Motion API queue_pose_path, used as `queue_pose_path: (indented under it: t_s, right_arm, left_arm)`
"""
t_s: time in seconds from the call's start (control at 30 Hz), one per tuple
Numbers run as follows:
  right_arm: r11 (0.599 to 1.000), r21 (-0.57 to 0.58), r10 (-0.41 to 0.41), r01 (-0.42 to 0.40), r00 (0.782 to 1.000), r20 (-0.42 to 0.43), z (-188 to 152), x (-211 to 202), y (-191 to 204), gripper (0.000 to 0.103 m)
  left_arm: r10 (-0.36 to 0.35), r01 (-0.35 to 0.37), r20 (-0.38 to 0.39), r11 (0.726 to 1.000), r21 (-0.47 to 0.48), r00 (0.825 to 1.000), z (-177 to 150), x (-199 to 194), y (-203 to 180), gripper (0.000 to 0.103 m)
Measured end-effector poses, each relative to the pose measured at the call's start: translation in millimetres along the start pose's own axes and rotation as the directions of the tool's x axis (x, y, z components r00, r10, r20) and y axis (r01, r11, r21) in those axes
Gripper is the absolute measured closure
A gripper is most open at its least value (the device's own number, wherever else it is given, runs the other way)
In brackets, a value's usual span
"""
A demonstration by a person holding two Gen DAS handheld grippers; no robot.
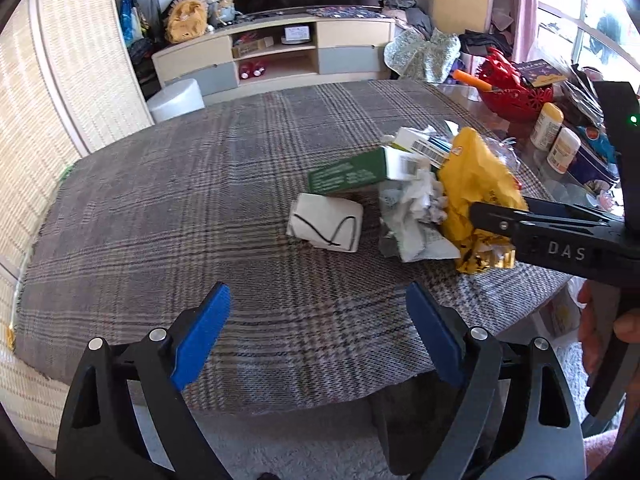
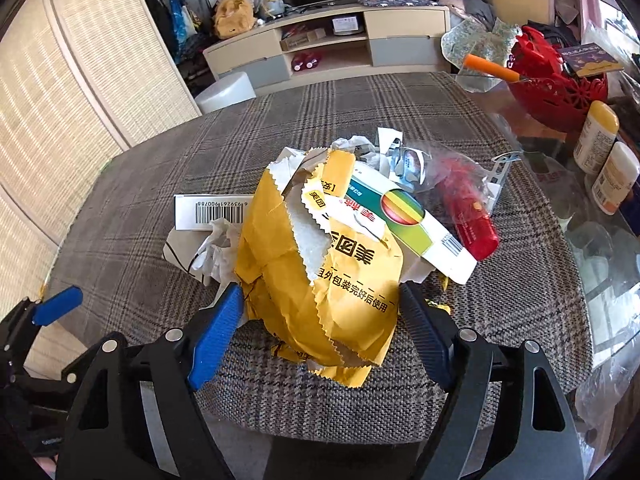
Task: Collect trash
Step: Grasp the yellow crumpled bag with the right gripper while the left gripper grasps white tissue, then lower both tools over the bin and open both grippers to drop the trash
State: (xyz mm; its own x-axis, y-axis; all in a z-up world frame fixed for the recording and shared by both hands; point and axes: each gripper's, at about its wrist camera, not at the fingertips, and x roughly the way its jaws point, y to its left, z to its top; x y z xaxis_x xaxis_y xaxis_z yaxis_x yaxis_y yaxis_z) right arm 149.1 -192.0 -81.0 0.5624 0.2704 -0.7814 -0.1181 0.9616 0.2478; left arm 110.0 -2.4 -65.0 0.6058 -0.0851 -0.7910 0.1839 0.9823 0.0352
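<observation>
A trash pile lies on the checked tablecloth (image 1: 160, 216): a torn yellow paper bag (image 2: 320, 272), a green box (image 1: 348, 174), a white folded carton (image 1: 326, 222), crumpled white paper (image 1: 416, 204), a white barcode box (image 2: 212, 212), a rainbow-printed box (image 2: 404, 216) and a red item in clear plastic (image 2: 468, 208). My right gripper (image 2: 320, 300) is open, its blue fingers on either side of the yellow bag's lower part; in the left wrist view it (image 1: 496, 220) comes in from the right against the bag (image 1: 476, 184). My left gripper (image 1: 318, 300) is open and empty, above the cloth in front of the pile.
A red basket (image 2: 560, 92), two yellow-capped bottles (image 2: 600, 132) and other clutter sit on the glass part of the table at the right. A TV cabinet (image 1: 276, 52) stands behind, a white stool (image 1: 176, 98) beside the table, wicker panels at the left.
</observation>
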Motion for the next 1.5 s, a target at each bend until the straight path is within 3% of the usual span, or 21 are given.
queue_pose_path:
  t_s: [0.07,0.2,0.23,0.5,0.57,0.73,0.9,1.17,1.37,1.43,1.5]
  right_arm:
    - [0.999,0.002,0.043,-0.043,0.999,-0.022,-0.1,5.6,1.1,0.033]
    - [0.998,0.004,0.068,-0.068,0.997,-0.025,1.5,5.4,0.6,0.040]
    - [0.998,0.001,0.065,-0.065,0.998,-0.025,2.2,3.2,0.0,0.056]
    - [0.998,-0.002,0.055,-0.055,0.998,0.010,7.3,-29.2,-16.6,0.056]
    - [0.999,0.000,0.038,-0.038,0.999,0.026,7.1,-39.1,-21.6,0.056]
    - [0.999,0.032,0.028,-0.028,0.999,0.027,-1.8,-54.8,-40.0,0.055]
    - [0.999,0.050,-0.015,0.013,0.999,0.035,-14.1,-65.3,-58.2,0.055]
    - [0.994,0.107,-0.027,0.021,0.998,0.060,-44.3,-87.2,-82.3,0.055]
    - [0.992,0.125,-0.018,0.010,0.998,0.062,-55.0,-87.5,-93.5,0.055]
    - [0.993,0.114,-0.026,0.019,0.998,0.059,-55.4,-84.2,-92.0,0.055]
    - [0.994,0.104,-0.025,0.019,0.998,0.052,-55.9,-80.5,-88.6,0.055]
  left_arm:
    - [-0.016,0.016,0.000,1.000,0.015,1.000,0.8,4.1,-5.3,0.019]
    - [-0.047,0.047,-0.002,0.999,0.018,0.999,3.6,13.7,-14.5,0.019]
    - [-0.057,0.057,-0.006,0.998,0.016,0.998,4.0,15.8,-15.7,0.019]
    - [-0.102,0.102,0.007,0.994,0.035,0.995,10.9,24.6,-32.4,0.021]
    - [-0.118,0.117,0.007,0.992,0.049,0.993,13.6,29.1,-38.6,0.025]
    - [-0.170,0.171,-0.021,0.983,0.064,0.985,9.3,41.1,-54.6,0.048]
    - [-0.204,0.201,0.006,0.969,0.141,0.979,-1.2,33.1,-86.3,0.050]
    - [-0.216,0.218,-0.030,0.955,0.200,0.976,-1.5,52.4,-114.7,0.062]
    - [-0.160,0.167,-0.051,0.967,0.194,0.986,-1.0,77.0,-116.9,0.066]
    - [-0.144,0.150,-0.045,0.971,0.189,0.989,-2.4,78.8,-115.3,0.079]
    - [-0.147,0.152,-0.040,0.974,0.167,0.988,-3.5,76.8,-111.9,0.083]
